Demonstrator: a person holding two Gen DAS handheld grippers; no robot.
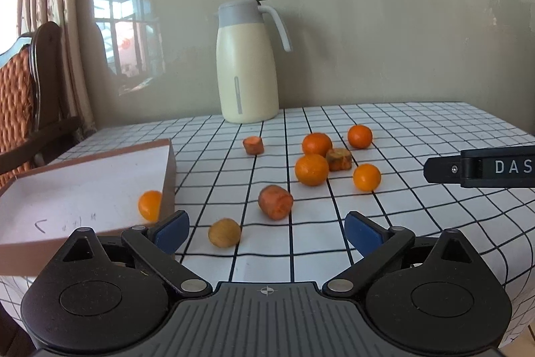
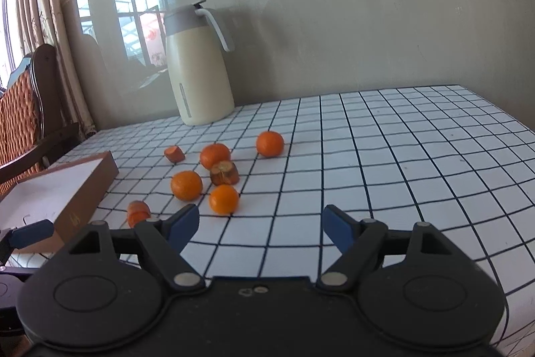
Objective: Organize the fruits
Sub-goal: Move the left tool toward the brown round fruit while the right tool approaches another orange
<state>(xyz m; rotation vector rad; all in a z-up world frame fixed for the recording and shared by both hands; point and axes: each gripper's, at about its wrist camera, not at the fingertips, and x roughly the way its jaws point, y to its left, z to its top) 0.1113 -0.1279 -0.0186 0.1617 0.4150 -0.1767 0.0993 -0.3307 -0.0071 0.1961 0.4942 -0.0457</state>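
Note:
Several mandarins lie on the checked tablecloth: the nearest ones (image 1: 311, 169) (image 1: 366, 177) sit ahead of my left gripper (image 1: 267, 230), which is open and holds nothing. One mandarin (image 1: 150, 204) lies inside the white-lined box (image 1: 83, 186) at the left. Three carrot chunks (image 1: 275, 201) (image 1: 339, 159) (image 1: 253, 145) and a small brown fruit (image 1: 224, 232) lie among them. My right gripper (image 2: 260, 226) is open and empty above the cloth, with a mandarin (image 2: 224, 199) just beyond its left pad. One of its fingers (image 1: 444, 169) shows at the right edge of the left wrist view.
A cream jug (image 1: 247, 66) with a grey lid stands at the back by the wall. A wooden chair (image 1: 23, 96) and curtains are at the left. The table edge (image 1: 521, 129) falls away on the right. The box (image 2: 67, 189) lies at the table's left side.

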